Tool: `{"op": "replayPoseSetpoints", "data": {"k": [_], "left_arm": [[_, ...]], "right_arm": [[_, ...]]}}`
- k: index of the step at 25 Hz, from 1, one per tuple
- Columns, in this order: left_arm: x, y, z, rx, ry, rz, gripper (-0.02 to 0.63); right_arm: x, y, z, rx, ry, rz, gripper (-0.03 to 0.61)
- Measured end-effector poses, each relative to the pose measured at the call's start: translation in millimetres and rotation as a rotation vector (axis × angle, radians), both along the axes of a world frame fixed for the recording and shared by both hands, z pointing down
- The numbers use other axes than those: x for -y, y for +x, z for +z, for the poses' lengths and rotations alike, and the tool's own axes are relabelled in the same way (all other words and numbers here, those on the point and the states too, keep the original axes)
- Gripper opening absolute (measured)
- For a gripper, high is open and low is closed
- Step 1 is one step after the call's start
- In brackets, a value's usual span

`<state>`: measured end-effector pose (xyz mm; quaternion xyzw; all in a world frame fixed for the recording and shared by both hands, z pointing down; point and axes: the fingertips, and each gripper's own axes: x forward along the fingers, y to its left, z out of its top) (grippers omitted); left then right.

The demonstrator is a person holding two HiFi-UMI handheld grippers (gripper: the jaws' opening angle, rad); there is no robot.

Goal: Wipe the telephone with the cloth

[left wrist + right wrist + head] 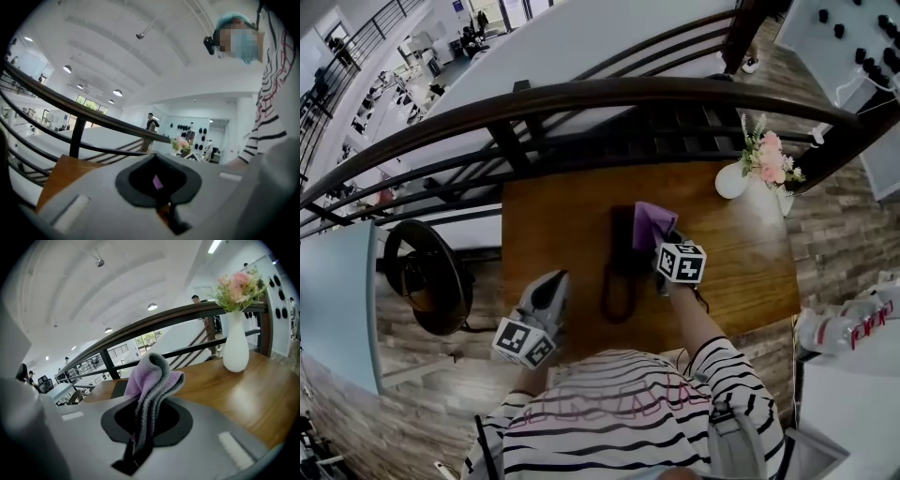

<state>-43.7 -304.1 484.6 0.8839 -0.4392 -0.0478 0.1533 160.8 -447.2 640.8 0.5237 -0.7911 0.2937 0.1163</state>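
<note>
A black telephone (622, 246) lies in the middle of the wooden table (553, 225), with its cord looped toward me. My right gripper (662, 246) is shut on a purple cloth (652, 223), which rests against the telephone's right side. In the right gripper view the cloth (152, 380) rises folded out of the shut jaws (140, 446). Left of the telephone, my left gripper (557, 279) hovers above the table's near left part, apart from the phone. Its jaws (161, 199) are shut with nothing between them.
A white vase of pink flowers (737, 176) stands at the table's far right corner, and the right gripper view shows the vase (235, 348) too. A dark railing (581, 98) runs behind the table. A round black seat (427, 277) stands to the left.
</note>
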Motion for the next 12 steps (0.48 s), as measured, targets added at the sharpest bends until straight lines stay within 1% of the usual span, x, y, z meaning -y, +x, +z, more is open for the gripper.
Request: {"op": "replayPoseSetpoints", "data": {"k": [7,10,12], "left_arm": [[-1.1,12.8,-1.1,-0.005,-0.002,0.024,0.002],[-2.0,15.5,-2.5,-0.007,0.001,0.035,0.002],[-4.0,15.4,-2.2,-0.005,0.000,0.039,0.002]], "right_arm": [[-2.4,42.5,-0.4,-0.041,-0.009,0.066,0.037],[-5.9,50.5,-2.1,-0.034,-0.008,0.089,0.037],[-10.3,49.1,-5.9,-0.015,0.002,0.090,0.037]]}}
